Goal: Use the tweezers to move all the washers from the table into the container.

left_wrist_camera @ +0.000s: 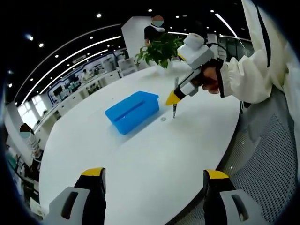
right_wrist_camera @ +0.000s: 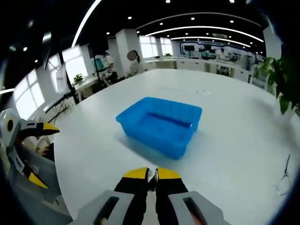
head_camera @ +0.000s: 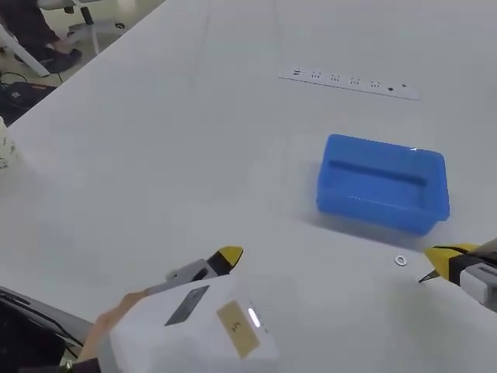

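As the right tongs [right_wrist_camera: 151, 174] pinch the thin metal tweezers [left_wrist_camera: 174, 110] and the left tongs [left_wrist_camera: 154, 172] gape, we should straddle the small silver washer [head_camera: 401, 260] squarely

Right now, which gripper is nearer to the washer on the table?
Right. The right gripper, holding the tweezers, hovers just beside the washer by the blue container. The left gripper, open, is much farther away, off to the washer's left.
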Demonstrator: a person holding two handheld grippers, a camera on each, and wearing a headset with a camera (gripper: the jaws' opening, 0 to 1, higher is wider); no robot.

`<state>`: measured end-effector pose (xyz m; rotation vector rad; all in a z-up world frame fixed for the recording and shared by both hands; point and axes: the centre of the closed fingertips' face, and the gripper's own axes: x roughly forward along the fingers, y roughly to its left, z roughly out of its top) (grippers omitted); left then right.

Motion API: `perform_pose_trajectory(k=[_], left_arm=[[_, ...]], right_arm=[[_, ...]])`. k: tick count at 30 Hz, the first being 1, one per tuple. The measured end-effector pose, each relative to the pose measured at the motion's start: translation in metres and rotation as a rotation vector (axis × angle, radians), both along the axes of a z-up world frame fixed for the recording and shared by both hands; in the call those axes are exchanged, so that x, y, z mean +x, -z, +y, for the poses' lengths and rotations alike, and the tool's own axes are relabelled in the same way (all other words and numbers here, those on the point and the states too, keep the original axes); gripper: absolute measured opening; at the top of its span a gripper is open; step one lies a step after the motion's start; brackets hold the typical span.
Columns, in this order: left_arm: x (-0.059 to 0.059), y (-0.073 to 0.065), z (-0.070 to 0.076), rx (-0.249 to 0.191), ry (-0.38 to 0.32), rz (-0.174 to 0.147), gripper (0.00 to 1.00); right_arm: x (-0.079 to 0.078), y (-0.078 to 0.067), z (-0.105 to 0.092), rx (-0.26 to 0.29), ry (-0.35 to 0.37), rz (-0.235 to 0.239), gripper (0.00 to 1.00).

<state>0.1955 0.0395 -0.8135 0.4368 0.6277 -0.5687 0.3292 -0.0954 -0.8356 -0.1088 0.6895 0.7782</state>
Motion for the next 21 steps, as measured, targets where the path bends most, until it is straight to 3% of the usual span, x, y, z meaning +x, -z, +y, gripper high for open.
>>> perform_pose_trajectory(k=[6, 7, 9, 15, 21], left_arm=[[0.001, 0.0, 0.0, 0.004, 0.001, 0.0, 0.87], [0.001, 0.0, 0.0, 0.005, -0.001, 0.0, 0.87], [0.002, 0.0, 0.001, 0.005, -0.005, -0.001, 0.87], [0.003, 0.0, 0.002, 0.007, -0.011, -0.002, 0.87], [0.003, 0.001, 0.002, 0.01, -0.013, -0.002, 0.87]], right_arm=[[-0.001, -0.003, 0.007, 0.009, -0.015, 0.002, 0.02], [0.001, -0.007, 0.011, 0.042, -0.007, 0.005, 0.02], [0.006, -0.009, 0.014, 0.058, 0.009, 0.008, 0.02], [0.021, -0.009, 0.019, 0.069, 0.05, 0.02, 0.03], [0.024, -0.007, 0.021, 0.054, 0.05, 0.017, 0.03]])
